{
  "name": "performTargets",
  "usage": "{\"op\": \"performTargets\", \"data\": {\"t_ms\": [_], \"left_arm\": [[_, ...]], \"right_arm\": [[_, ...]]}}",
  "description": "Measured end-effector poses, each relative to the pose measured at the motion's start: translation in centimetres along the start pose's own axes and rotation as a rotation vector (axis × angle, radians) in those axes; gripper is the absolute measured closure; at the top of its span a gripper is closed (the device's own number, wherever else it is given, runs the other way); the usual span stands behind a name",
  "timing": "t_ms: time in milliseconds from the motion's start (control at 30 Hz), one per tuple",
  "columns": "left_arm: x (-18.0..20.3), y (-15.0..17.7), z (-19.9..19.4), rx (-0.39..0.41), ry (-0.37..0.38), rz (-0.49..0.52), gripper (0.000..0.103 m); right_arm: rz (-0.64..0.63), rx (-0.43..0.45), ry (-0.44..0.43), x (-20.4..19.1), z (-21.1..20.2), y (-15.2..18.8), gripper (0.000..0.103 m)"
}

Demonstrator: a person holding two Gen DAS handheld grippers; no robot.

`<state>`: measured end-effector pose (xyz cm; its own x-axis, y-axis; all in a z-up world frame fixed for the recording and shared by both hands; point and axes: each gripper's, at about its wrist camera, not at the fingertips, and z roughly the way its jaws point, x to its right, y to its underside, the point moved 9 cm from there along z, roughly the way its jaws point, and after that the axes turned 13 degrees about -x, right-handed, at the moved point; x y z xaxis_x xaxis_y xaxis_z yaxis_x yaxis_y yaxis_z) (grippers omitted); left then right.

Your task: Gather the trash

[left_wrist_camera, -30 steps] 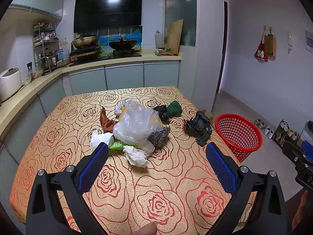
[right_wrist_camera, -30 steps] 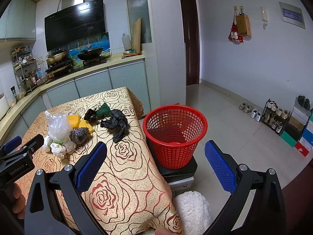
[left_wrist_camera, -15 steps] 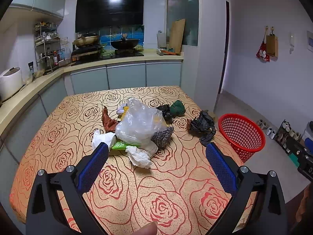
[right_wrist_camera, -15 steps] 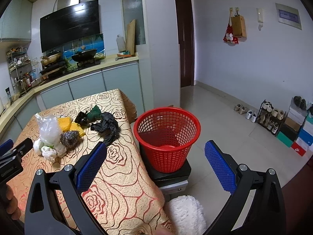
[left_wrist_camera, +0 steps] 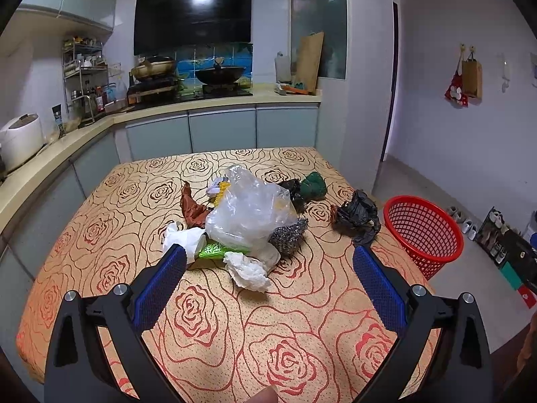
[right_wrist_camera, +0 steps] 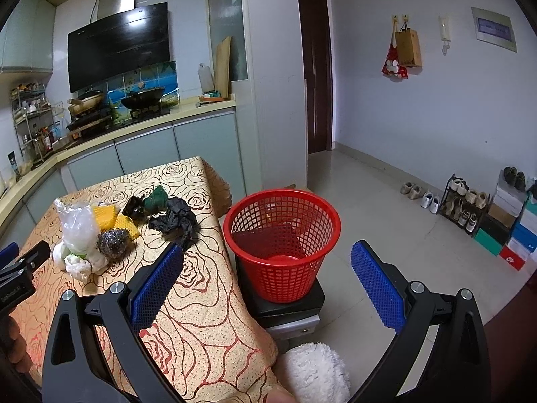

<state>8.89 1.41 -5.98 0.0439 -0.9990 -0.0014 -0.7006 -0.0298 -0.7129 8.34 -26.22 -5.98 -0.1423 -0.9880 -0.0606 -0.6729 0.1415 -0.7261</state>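
Trash lies in a heap on the rose-patterned table (left_wrist_camera: 214, 329): a clear plastic bag (left_wrist_camera: 248, 211), crumpled white paper (left_wrist_camera: 248, 270), a steel scourer (left_wrist_camera: 288, 235), a green wrapper (left_wrist_camera: 213, 251), a brown scrap (left_wrist_camera: 191, 206), a green cloth (left_wrist_camera: 312, 184) and a black bag (left_wrist_camera: 357, 216). A red mesh basket (right_wrist_camera: 282, 238) stands on a black box beside the table. My left gripper (left_wrist_camera: 268, 268) is open and empty, just short of the heap. My right gripper (right_wrist_camera: 265, 268) is open and empty, facing the basket.
Kitchen counter with stove and pans (left_wrist_camera: 188, 77) runs behind the table. A rice cooker (left_wrist_camera: 20, 137) stands at the left. Shoe rack and boxes (right_wrist_camera: 486, 208) line the right wall. A white fluffy mat (right_wrist_camera: 312, 372) lies on the floor below the basket.
Both grippers have pulled back a little from the table and basket; the heap and basket look smaller and farther. Both stay open and empty.
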Motion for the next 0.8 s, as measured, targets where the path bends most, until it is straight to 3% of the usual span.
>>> {"op": "performTargets", "data": {"t_ms": [800], "left_arm": [[0.03, 0.0, 0.25, 0.005, -0.004, 0.003, 0.007]], "right_arm": [[-0.003, -0.006, -0.006, -0.41, 0.51, 0.4, 0.005]]}}
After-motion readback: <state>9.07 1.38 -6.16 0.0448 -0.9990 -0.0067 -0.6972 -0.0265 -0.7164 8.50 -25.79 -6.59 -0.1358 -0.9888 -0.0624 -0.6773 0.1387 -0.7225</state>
